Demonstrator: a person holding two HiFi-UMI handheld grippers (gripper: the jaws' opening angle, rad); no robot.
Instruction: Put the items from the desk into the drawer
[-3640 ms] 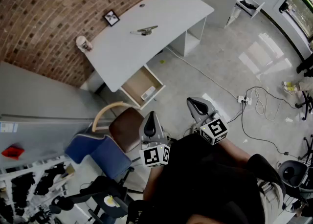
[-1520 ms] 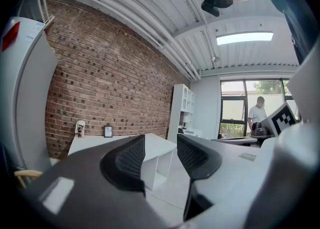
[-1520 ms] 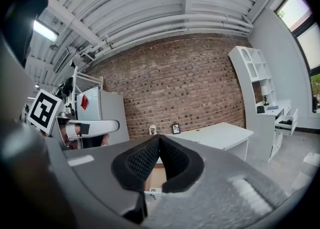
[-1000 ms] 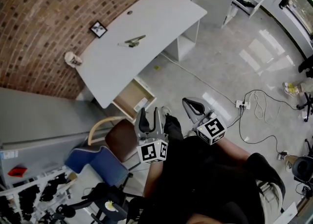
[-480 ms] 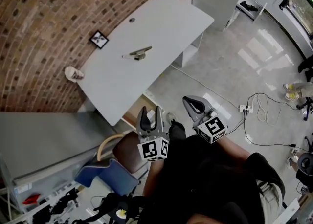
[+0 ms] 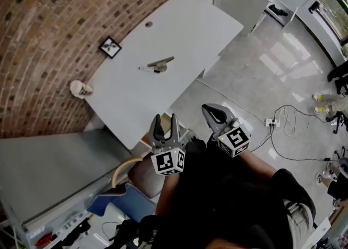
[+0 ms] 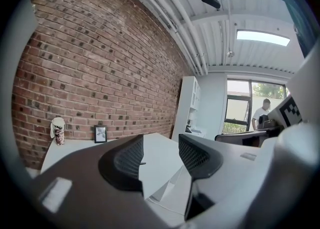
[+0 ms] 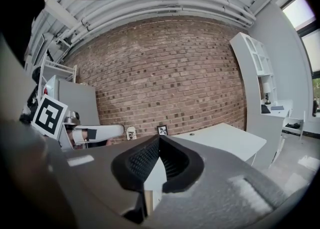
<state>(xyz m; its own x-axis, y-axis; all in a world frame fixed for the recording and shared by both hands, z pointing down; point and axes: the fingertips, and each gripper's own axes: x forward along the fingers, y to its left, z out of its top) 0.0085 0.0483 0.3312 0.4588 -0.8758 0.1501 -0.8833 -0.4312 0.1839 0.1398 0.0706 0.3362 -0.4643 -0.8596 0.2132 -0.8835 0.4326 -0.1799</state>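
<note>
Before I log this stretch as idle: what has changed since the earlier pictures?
The left gripper opened its jaws, shut 3.6 s ago, and came closer to the white desk, holding nothing. The open tan drawer seen earlier no longer shows. Unchanged: the right gripper stays shut and empty; the dark elongated tool, black picture frame and pale cup remain on the desk.

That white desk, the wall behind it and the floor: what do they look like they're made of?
Desk: probably laminate or painted board; the top looks smooth, matte and evenly white.
Wall: brick, rough, with reddish-brown blocks and pale mortar lines.
Floor: glossy pale grey, perhaps polished concrete or tile; bright reflections show on it.
</note>
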